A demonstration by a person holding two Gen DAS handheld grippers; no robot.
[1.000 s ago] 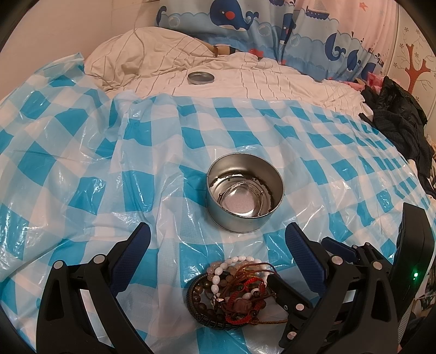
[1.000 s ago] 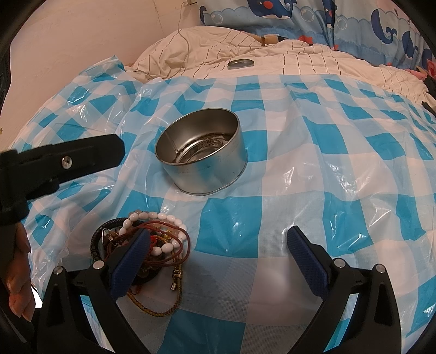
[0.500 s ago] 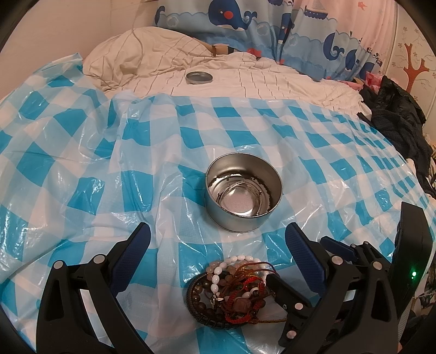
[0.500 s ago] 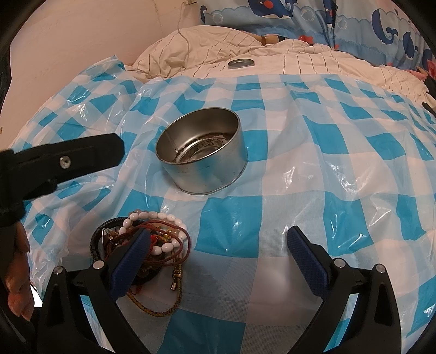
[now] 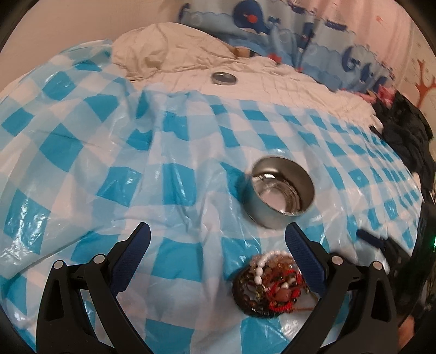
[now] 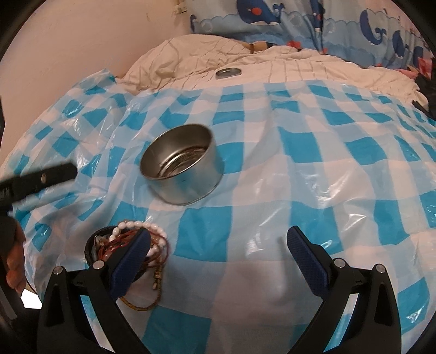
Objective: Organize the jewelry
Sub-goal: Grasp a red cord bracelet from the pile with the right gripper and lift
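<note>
Left wrist — checked plastic sheet (image 5: 174,188), bed (image 5: 286,81)

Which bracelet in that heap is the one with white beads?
The white bead strand arcs over the top edge of the pile, on the tin's side; the others are brown, red and dark.

A: The sheet (image 6: 313,174) is blue-and-white check, and the tin (image 6: 190,185) is plain silver.

B: The beads (image 5: 269,283)?

A: White, red and dark brown, with amber ones too. The curtain (image 6: 299,24) shows navy whales on pale blue; the quilt (image 5: 190,57) is cream.
</note>
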